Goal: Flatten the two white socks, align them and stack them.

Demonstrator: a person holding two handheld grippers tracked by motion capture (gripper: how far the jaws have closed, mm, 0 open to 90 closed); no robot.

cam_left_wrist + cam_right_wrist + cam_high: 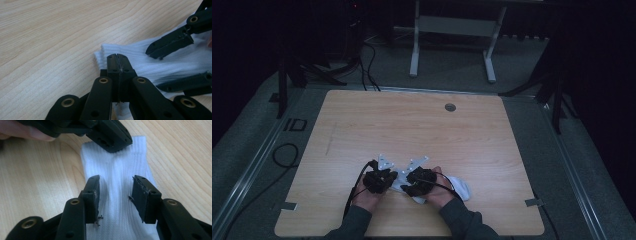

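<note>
two grippers: both are sitting low over the near middle of the table (362,115), one in each hand, tips turned toward each other.
one sock: a white sock (150,62) is lying flat on the wood, with its ribbed cuff end pointing toward the left gripper.
sock look: fine lengthwise ribs are running along it; the cloth is plain white, and the cuff edge is showing as a doubled layer in the left gripper view.
left gripper (117,58): its jaws are pressing together, pads meeting with no gap, and the tips are resting on the cuff corner of the sock; whether cloth is pinched between them i cannot tell.
right gripper (116,192): its jaws are standing part-way apart, straddling the sock, with the ribbed cloth lying between the pads and not squeezed by them.
sock place: it is lying under and between both sets of tips, trailing off past the right gripper toward the right hand (439,192).
one grommet hole (450,107): it is sitting well beyond both grippers, near the far edge.
</note>
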